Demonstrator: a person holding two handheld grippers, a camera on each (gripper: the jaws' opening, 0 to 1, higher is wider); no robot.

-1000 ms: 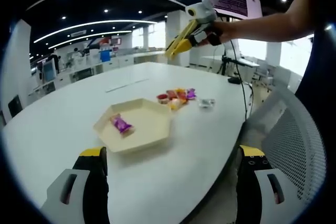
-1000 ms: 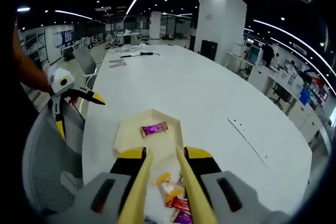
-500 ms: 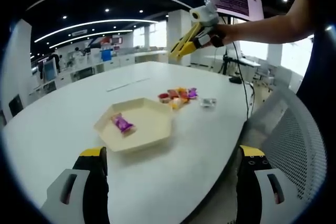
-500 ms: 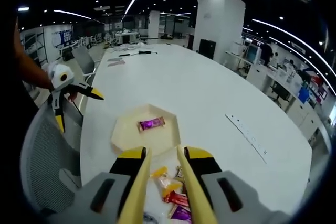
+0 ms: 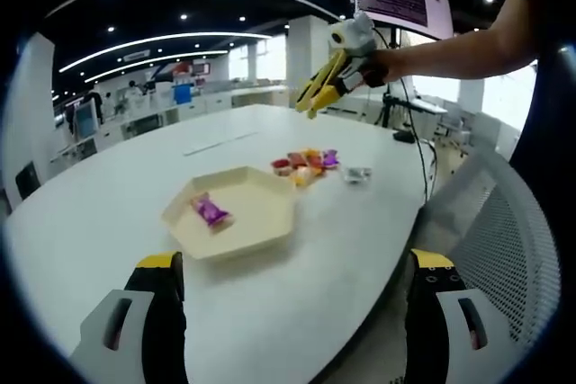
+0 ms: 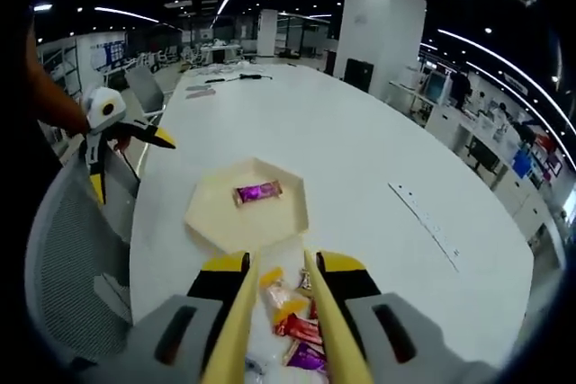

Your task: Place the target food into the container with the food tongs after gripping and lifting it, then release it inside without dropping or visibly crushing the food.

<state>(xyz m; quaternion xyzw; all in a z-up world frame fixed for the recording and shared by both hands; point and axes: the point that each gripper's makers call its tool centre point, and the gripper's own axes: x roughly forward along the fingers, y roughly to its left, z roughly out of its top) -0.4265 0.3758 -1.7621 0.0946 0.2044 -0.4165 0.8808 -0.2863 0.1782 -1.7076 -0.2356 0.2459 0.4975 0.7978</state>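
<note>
Now raised higher and drawn back from the tray compared with a second ago: the right hand-held gripper point(image 6: 277, 312), with the food tongs point(image 6: 274, 330) between its jaws. In the left gripper view, seen up in the air at far right point(image 5: 317, 96), tongs tips pointing down toward the pile. Tongs arms narrow, nearly parallel, with nothing between the tips. Right hand-held gripper clamped on the tongs handles.

Just beyond the tongs tips in the right gripper view, a loose pile of wrapped snacks point(image 6: 290, 317) on the white surface point(image 6: 360, 168); orange, red and purple wrappers lying touching one another. Same pile in the left gripper view point(image 5: 304, 165), right of the tray, with a clear-wrapped piece point(image 5: 355, 174) lying a little apart on its right.

Farther out, the cream hexagonal tray point(image 6: 209, 222), near the pile but apart from it. Inside the tray, one purple-wrapped candy point(image 6: 257, 192) lying flat near the middle; also seen in the left gripper view point(image 5: 209, 213) toward the tray's point(image 5: 270, 222) left half.

Left hand-held gripper point(image 5: 297, 312) held wide open at the near edge of the surface, nothing between its jaws; in the right gripper view at far left point(image 6: 121, 146), beside a grey mesh chair point(image 6: 63, 258).
</note>
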